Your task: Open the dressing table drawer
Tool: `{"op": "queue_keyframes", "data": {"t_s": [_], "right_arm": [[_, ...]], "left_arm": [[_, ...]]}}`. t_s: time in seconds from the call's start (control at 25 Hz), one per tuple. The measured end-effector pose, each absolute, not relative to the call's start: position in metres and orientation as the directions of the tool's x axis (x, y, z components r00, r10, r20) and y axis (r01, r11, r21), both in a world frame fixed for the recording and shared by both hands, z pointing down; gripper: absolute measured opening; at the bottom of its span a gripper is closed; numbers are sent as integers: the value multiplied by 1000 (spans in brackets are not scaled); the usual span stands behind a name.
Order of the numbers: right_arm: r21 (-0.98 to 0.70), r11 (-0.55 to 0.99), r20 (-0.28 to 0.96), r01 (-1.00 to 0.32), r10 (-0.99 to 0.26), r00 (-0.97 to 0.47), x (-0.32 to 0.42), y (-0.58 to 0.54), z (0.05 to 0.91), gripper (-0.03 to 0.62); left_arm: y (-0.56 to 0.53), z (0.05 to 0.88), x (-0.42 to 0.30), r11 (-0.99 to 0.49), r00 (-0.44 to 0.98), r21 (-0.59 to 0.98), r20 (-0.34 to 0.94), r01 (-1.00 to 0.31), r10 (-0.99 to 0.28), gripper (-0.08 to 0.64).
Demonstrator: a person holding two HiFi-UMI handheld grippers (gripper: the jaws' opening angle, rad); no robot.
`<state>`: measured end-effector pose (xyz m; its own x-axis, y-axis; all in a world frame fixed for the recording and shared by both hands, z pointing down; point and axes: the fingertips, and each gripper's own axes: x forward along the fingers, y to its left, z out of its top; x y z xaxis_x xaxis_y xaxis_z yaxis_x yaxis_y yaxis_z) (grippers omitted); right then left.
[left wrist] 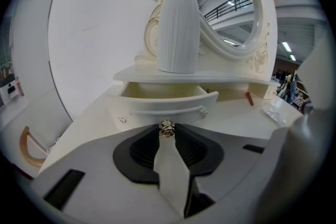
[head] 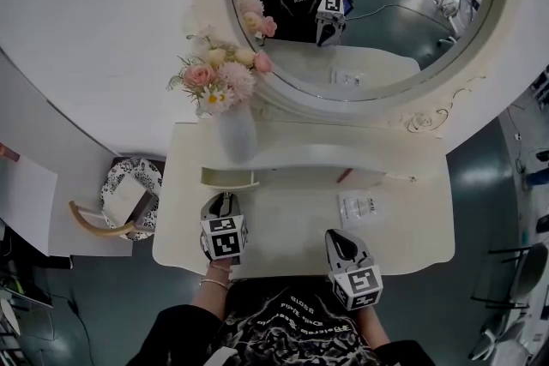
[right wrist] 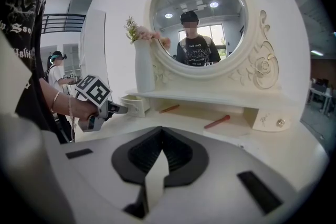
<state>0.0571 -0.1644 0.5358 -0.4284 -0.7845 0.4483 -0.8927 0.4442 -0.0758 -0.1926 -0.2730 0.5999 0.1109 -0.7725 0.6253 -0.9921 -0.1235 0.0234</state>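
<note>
The cream dressing table has a small left drawer pulled out from under its shelf, and I can see the empty inside. My left gripper is shut on the drawer's small metal rose knob, which sits pinched between the dark pads. In the head view this gripper points at the drawer. The right gripper view shows the left gripper at the drawer front. My right gripper hovers over the table's front right, jaws together on nothing. The right drawer is closed.
A white ribbed vase of flowers stands on the shelf above the left drawer. A round mirror rises behind. A red stick and a clear packet lie on the tabletop. A patterned stool stands at the table's left.
</note>
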Motion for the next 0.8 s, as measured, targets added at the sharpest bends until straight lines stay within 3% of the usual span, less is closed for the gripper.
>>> {"op": "queue_keyframes", "data": {"t_s": [0.8], "right_arm": [[-87, 427, 433, -900, -798, -420, 63, -155, 535, 11]], "left_arm": [[-265, 600, -191, -112, 104, 27, 626, -993, -773, 102]]}}
